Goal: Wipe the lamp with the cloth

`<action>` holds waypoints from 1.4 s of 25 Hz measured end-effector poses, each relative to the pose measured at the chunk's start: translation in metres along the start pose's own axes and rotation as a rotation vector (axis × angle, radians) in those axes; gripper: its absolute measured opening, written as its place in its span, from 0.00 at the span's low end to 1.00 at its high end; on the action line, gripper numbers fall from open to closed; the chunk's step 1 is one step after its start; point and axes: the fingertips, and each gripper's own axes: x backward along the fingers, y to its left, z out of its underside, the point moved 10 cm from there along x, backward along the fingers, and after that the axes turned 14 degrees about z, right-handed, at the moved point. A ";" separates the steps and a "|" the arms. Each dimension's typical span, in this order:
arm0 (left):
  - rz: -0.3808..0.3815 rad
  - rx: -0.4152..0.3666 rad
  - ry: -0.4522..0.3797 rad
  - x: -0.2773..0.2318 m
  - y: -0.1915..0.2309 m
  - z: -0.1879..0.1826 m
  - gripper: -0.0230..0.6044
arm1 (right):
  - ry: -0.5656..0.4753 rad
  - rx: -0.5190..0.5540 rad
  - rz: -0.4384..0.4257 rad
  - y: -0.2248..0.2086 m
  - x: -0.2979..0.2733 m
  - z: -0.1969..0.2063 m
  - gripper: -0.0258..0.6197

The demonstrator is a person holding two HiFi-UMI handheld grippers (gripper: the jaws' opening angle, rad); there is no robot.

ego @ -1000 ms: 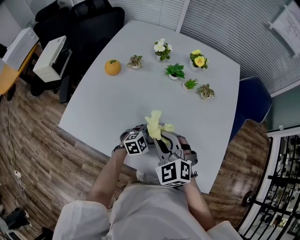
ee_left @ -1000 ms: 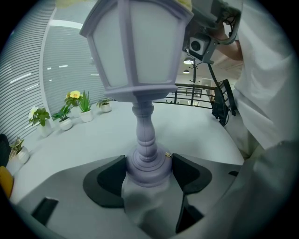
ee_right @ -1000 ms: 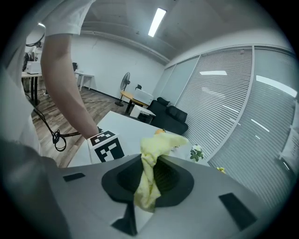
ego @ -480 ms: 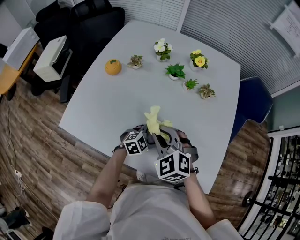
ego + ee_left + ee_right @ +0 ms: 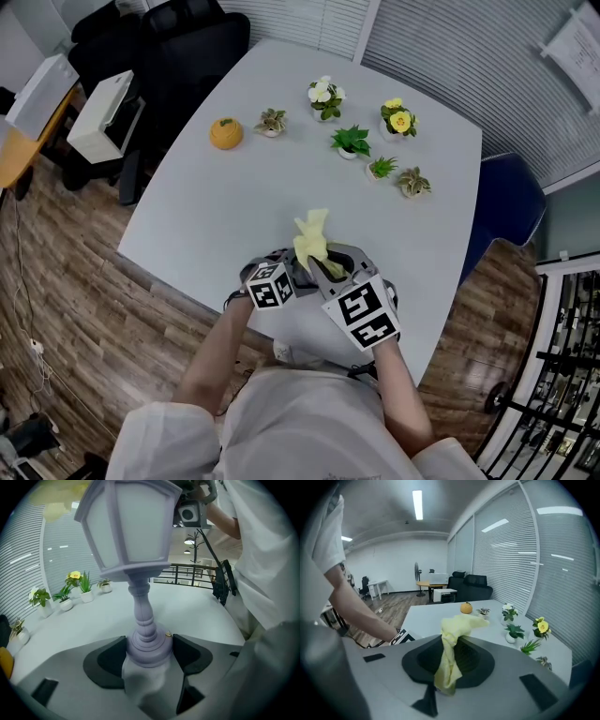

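Right gripper (image 5: 328, 272) now farther forward, crumpled yellow cloth (image 5: 312, 239) over lantern-shaped lamp (image 5: 131, 541)

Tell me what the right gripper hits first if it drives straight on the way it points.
Shut on the yellow cloth, the right gripper points over the white table toward the orange ornament. Probably that ornament first, though depth is unclear. The lamp does not show in the right gripper view.

A pale grey table (image 5: 216, 206) carries five small potted plants (image 5: 350, 142) and an orange pumpkin-shaped ornament (image 5: 225, 135) near its far edge.
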 end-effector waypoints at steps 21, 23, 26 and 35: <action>0.000 0.000 0.002 -0.001 -0.002 0.000 0.55 | 0.115 -0.252 -0.109 -0.032 -0.024 0.005 0.13; 0.001 0.001 0.002 -0.001 -0.001 0.001 0.55 | 0.126 -0.290 -0.122 -0.038 -0.027 0.009 0.13; 0.000 -0.001 0.001 -0.002 0.000 0.001 0.55 | 0.132 -0.318 -0.116 -0.044 -0.029 0.013 0.13; 0.001 0.001 0.003 -0.001 -0.001 0.001 0.55 | 0.123 -0.373 -0.066 -0.054 -0.023 0.027 0.13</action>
